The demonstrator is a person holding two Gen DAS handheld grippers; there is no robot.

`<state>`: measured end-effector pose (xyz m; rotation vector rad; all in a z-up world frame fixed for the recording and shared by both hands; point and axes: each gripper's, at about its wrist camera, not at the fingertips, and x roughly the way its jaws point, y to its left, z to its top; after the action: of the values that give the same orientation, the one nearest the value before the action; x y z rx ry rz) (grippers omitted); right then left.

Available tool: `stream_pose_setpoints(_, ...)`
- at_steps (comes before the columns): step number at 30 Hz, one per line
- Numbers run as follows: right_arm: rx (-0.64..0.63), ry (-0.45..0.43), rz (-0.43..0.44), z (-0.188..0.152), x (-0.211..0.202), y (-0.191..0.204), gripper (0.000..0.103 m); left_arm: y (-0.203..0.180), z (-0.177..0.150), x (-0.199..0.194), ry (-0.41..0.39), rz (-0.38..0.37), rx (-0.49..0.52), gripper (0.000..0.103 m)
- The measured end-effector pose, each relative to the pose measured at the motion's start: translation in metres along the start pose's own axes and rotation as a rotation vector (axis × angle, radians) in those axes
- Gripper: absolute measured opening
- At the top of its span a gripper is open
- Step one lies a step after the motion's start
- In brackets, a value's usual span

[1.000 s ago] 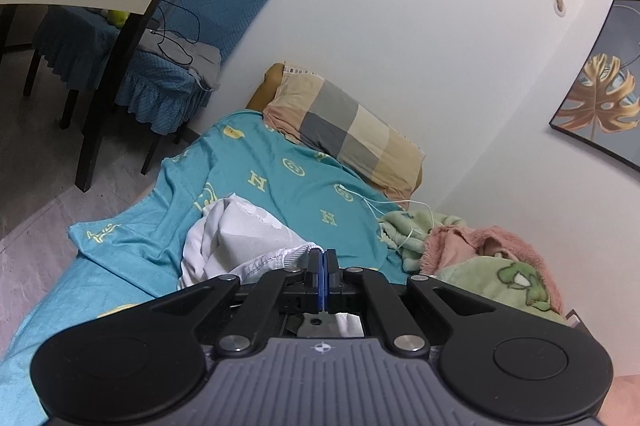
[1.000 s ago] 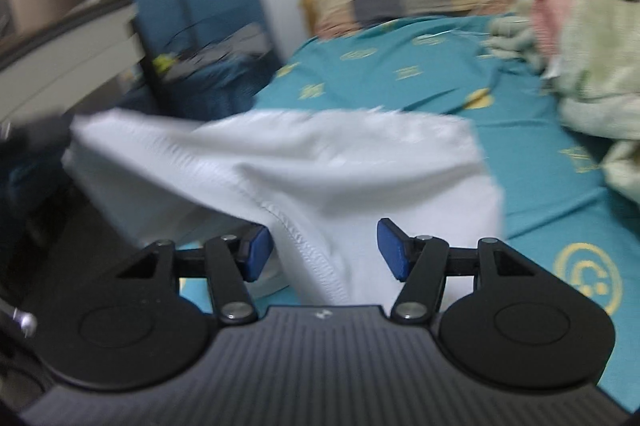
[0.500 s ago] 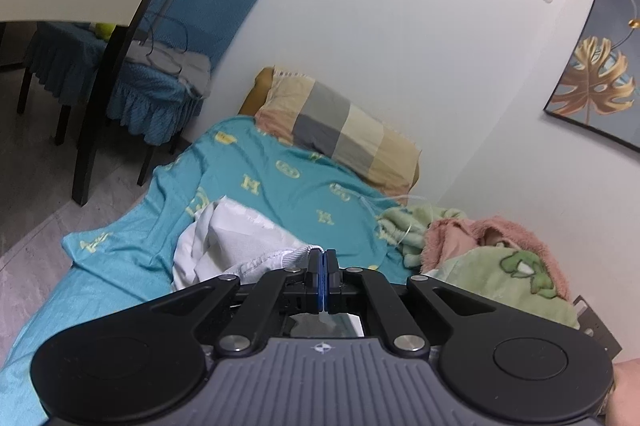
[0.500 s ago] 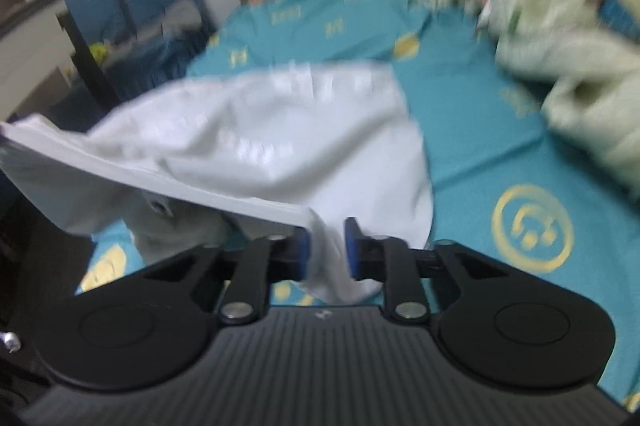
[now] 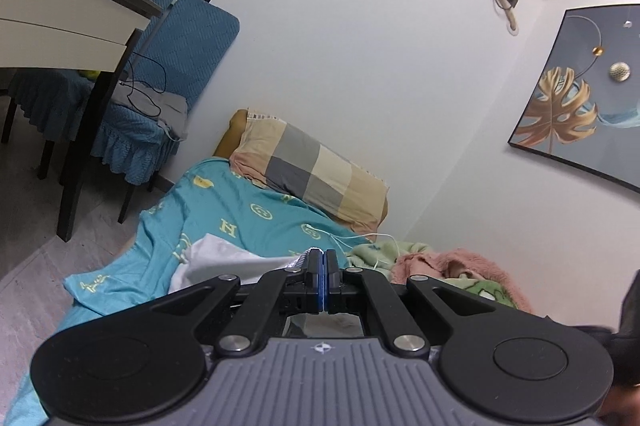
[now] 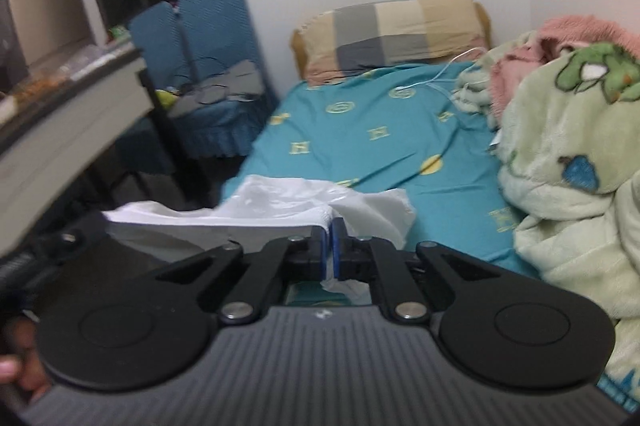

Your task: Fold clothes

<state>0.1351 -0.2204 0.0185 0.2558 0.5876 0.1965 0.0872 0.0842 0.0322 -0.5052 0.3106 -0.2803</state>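
A white garment (image 6: 280, 206) hangs over the teal bed sheet (image 6: 380, 146), stretched between my two grippers. My right gripper (image 6: 330, 226) is shut on its edge, with cloth bunched between the blue pads. My left gripper (image 5: 321, 258) is shut on another edge of the same white garment (image 5: 216, 258), which droops below and to the left of the fingers. Both grippers are above the near part of the bed.
A checked pillow (image 5: 312, 178) lies at the head of the bed. A green and pink blanket heap (image 6: 568, 154) fills the bed's right side. Blue covered chairs (image 5: 160, 74) and a dark-legged table (image 5: 60, 26) stand to the left. A white cable (image 6: 448, 74) lies near the pillow.
My right gripper closed on the white garment's edge and lifted it. My left gripper stayed shut on the garment and rose, so more wall shows.
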Motion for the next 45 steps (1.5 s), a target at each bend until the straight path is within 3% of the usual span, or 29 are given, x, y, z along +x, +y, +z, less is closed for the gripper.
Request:
stream_pose_setpoints(10, 0.164, -0.052, 0.234, -0.038, 0.035, -0.022, 0.006, 0.018, -0.025, 0.039, 0.147, 0.194, 0.047, 0.001)
stream_pose_setpoints(13, 0.167, -0.048, 0.266, -0.04, 0.044, -0.025, 0.006, 0.022, -0.037, 0.051, 0.198, 0.241, 0.063, 0.002)
stream_pose_setpoints(18, 0.192, 0.0, 0.311, -0.043, 0.06, -0.036, 0.006, 0.015, -0.058, 0.06, 0.262, 0.287, 0.134, 0.025)
stream_pose_setpoints(19, 0.205, 0.01, 0.317, -0.043, 0.063, -0.039, 0.006, 0.012, -0.062, 0.061, 0.271, 0.29, 0.161, 0.028)
stream_pose_setpoints(21, 0.239, 0.023, 0.339, -0.043, 0.066, -0.044, 0.006, 0.003, -0.07, 0.062, 0.286, 0.293, 0.219, 0.046)
stream_pose_setpoints(26, 0.263, 0.025, 0.356, -0.046, 0.067, -0.047, 0.006, -0.021, -0.091, 0.067, 0.314, 0.277, 0.39, 0.069)
stream_pose_setpoints(41, 0.289, -0.008, 0.324, -0.051, 0.059, -0.058, 0.006, -0.028, -0.104, 0.072, 0.238, 0.408, 0.407, 0.072)
stream_pose_setpoints(45, 0.297, -0.049, 0.342, -0.052, 0.053, -0.061, 0.006, -0.021, -0.117, 0.089, 0.317, 0.46, 0.391, 0.07)
